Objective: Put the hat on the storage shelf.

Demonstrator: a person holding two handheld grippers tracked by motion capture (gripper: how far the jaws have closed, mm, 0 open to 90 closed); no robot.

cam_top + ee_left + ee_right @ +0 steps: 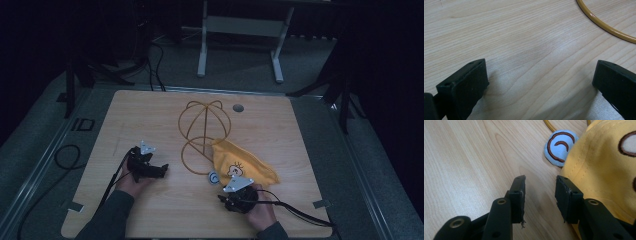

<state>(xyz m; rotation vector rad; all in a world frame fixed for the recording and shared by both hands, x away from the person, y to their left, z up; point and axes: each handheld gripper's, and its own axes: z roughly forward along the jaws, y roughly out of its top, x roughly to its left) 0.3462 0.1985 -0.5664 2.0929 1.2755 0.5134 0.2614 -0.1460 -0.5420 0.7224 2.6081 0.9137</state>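
- Yellow cap, one in number, lies crumpled on the near right part of the wooden table in the high view, its cartoon face turned up and one pale blue ear poking out at its left edge.
- One wire hat frame of yellow-brown hoops stands mid-table just behind the cap, its lower ring touching the cap's far corner; one grey round plug sits in the tabletop beyond it.
- Two grippers work the near edge, each in one hand: the left gripper rests well apart from the cap, pointing right toward the frame's ring, and the right gripper sits just beside the cap's near edge under its grey three-cornered plate.
- From the left gripper view, the left gripper has its two black jaws spread wide over bare wood with nothing between them; one curved stretch of the frame's ring crosses the upper right corner.
- From the right gripper view, the right gripper stands with its jaws apart and empty, low over the table; the right jaw lies against the cap's yellow edge, and the blue ear with its brown stitched curl lies just ahead, detail too small to read from above.
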